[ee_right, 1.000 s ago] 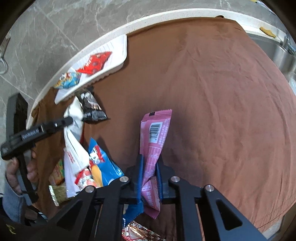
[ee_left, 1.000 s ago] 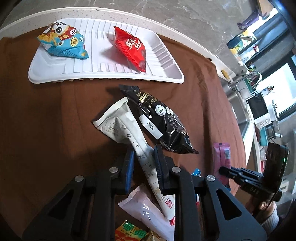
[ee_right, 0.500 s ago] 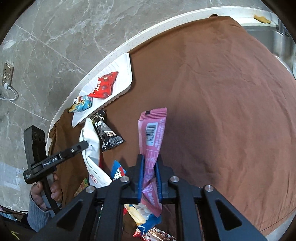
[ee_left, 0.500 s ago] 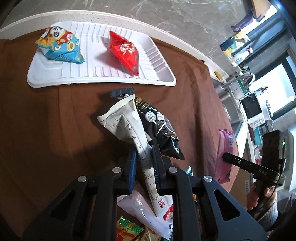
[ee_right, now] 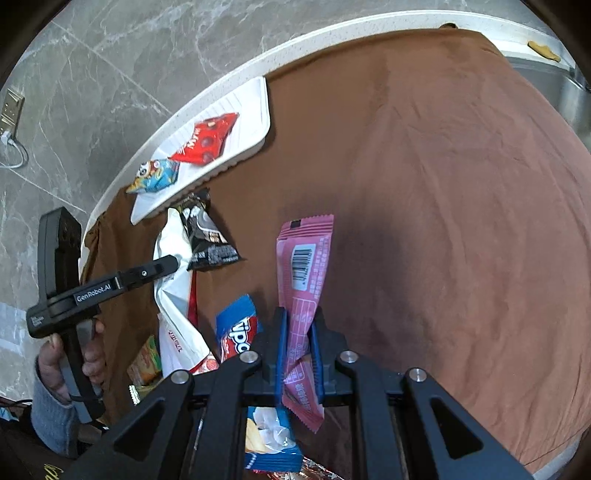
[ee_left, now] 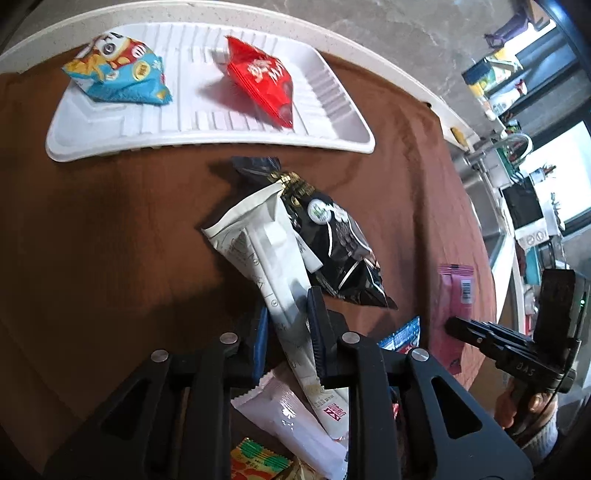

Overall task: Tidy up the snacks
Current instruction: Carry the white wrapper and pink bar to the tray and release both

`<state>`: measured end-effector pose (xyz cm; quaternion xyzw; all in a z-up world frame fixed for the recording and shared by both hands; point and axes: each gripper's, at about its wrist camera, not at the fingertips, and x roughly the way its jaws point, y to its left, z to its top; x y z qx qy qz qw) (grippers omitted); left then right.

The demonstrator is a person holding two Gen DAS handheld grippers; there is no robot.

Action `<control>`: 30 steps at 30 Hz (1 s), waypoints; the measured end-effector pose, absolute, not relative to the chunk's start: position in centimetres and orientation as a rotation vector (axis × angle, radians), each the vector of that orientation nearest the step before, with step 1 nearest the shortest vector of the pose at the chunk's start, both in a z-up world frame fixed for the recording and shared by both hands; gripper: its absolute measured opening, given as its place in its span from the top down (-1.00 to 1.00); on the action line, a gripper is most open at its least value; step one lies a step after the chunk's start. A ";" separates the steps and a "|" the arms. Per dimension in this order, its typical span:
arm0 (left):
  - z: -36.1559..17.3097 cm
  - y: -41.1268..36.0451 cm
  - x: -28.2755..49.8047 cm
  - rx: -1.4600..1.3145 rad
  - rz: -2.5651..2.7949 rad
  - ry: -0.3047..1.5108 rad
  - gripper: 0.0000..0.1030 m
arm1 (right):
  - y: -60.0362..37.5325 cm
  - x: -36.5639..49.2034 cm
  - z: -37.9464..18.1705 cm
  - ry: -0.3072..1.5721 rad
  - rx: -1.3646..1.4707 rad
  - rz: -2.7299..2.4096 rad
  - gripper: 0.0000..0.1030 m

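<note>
- Left wrist view: the left gripper (ee_left: 287,301) points down at a desk covered with a brown cloth (ee_left: 92,240).
- Its fingers stand narrow and have just been easing apart. A long white packet (ee_left: 258,236) runs between them; the right pad lies against it, and a thin dark gap shows at the left pad.
- The far end of the white packet overlaps a black packet (ee_left: 332,240) that lies on the cloth just in front of a white ribbed tray (ee_left: 207,136).
- The tray sits at the far edge of the desk, with a blue packet (ee_left: 118,77) at its left end and a red packet (ee_left: 262,85) near its middle, the two apart.
- Below the fingers lie more wrappers: a pale glossy one (ee_left: 295,417) and a yellow-green one (ee_left: 258,458).
- At the right edge of this view, the right gripper (ee_left: 452,325) shows side-on with a pink packet (ee_left: 456,288) in it.

- Right wrist view: the right fingers are closed tight on the lower part of the pink packet, which stands up from them, barcode side showing, lifted clear of the cloth.
- A blue wrapper (ee_right: 236,328) lies just left of those fingers.
- Farther left a hand (ee_right: 55,365) grips the left gripper's handle, its tips at the white packet beside the black one.
- The tray with its two packets lies beyond, by the desk's curved rim (ee_right: 332,33).
</note>
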<state>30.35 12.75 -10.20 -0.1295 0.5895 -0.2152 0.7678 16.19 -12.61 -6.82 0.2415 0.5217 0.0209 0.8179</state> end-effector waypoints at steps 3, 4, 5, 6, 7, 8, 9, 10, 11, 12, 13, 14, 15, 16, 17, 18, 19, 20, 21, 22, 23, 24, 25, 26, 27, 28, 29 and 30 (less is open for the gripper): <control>-10.7 12.1 30.3 -0.262 -0.478 1.301 0.57 | -12.3 16.3 -7.5 1.134 0.504 0.049 0.73; -10.9 11.9 30.3 -0.263 -0.485 1.308 0.57 | -12.1 16.3 -7.7 1.141 0.500 0.050 0.72; -11.1 11.7 30.3 -0.264 -0.488 1.310 0.56 | -11.9 16.3 -7.9 1.146 0.496 0.051 0.71; -11.2 11.6 30.3 -0.263 -0.487 1.310 0.55 | -11.7 16.3 -8.1 1.154 0.487 0.053 0.70; -11.3 11.4 30.3 -0.258 -0.488 1.312 0.55 | -11.6 16.3 -8.2 1.159 0.480 0.053 0.69; -11.4 11.1 30.2 -0.251 -0.489 1.308 0.54 | -11.4 16.3 -8.4 1.163 0.471 0.048 0.65; -11.4 10.8 30.2 -0.237 -0.493 1.305 0.54 | -11.3 16.3 -8.6 1.169 0.464 0.046 0.63; -11.4 10.6 30.1 -0.228 -0.498 1.302 0.54 | -11.1 16.4 -8.9 1.178 0.453 0.044 0.63; -11.5 10.5 30.0 -0.222 -0.503 1.299 0.54 | -11.0 16.5 -9.0 1.181 0.445 0.046 0.62; -11.5 10.5 30.0 -0.227 -0.510 1.299 0.54 | -10.8 16.5 -8.9 1.177 0.436 0.048 0.62; -11.6 10.5 30.0 -0.237 -0.516 1.302 0.55 | -10.6 16.6 -8.9 1.179 0.425 0.051 0.63; -11.7 10.6 30.0 -0.253 -0.519 1.306 0.56 | -10.6 16.7 -8.9 1.180 0.426 0.056 0.66; -11.8 10.7 30.0 -0.270 -0.525 1.311 0.61 | -10.7 16.6 -8.9 1.177 0.441 0.065 0.68; -11.9 10.7 30.0 -0.281 -0.529 1.314 0.62 | -10.9 16.5 -8.9 1.172 0.454 0.069 0.70; -12.0 10.8 30.0 -0.293 -0.528 1.314 0.63 | -11.0 16.5 -8.8 1.168 0.468 0.074 0.71; -12.0 10.8 29.9 -0.294 -0.530 1.315 0.64 | -11.1 16.5 -8.7 1.161 0.483 0.081 0.72; -12.0 10.9 29.8 -0.295 -0.534 1.315 0.66 | -11.2 16.5 -8.5 1.153 0.494 0.085 0.73; -11.9 11.0 29.7 -0.302 -0.534 1.313 0.66 | -11.4 16.4 -8.2 1.142 0.507 0.089 0.73; -11.7 11.2 29.6 -0.314 -0.540 1.312 0.67 | -11.5 16.5 -7.9 1.135 0.515 0.093 0.74; -11.6 11.4 29.5 -0.319 -0.550 1.311 0.68 | -11.8 16.5 -7.6 1.126 0.527 0.094 0.74; -11.3 11.7 29.5 -0.322 -0.550 1.306 0.68 | -12.2 16.6 -7.3 1.114 0.552 0.102 0.74; -11.0 11.8 29.5 -0.323 -0.549 1.299 0.68 | -12.5 16.7 -7.0 1.106 0.567 0.107 0.74; -10.8 12.2 29.4 -0.326 -0.555 1.297 0.68 | -12.8 16.7 -6.8 1.095 0.582 0.107 0.74; -10.5 12.5 29.5 -0.339 -0.552 1.289 0.70 | -13.2 17.0 -6.4 1.081 0.610 0.117 0.74; -10.3 12.8 29.6 -0.352 -0.553 1.285 0.70 | -13.5 17.2 -6.3 1.074 0.628 0.123 0.74; -9.9 13.1 29.8 -0.366 -0.559 1.280 0.71 | -13.8 17.4 -6.0 1.059 0.651 0.128 0.74; -9.6 13.4 30.0 -0.377 -0.555 1.274 0.71 | -14.1 17.8 -5.7 1.050 0.668 0.140 0.74; -9.2 13.7 30.2 -0.387 -0.556 1.267 0.71 | -14.3 18.1 -5.4 1.041 0.682 0.147 0.74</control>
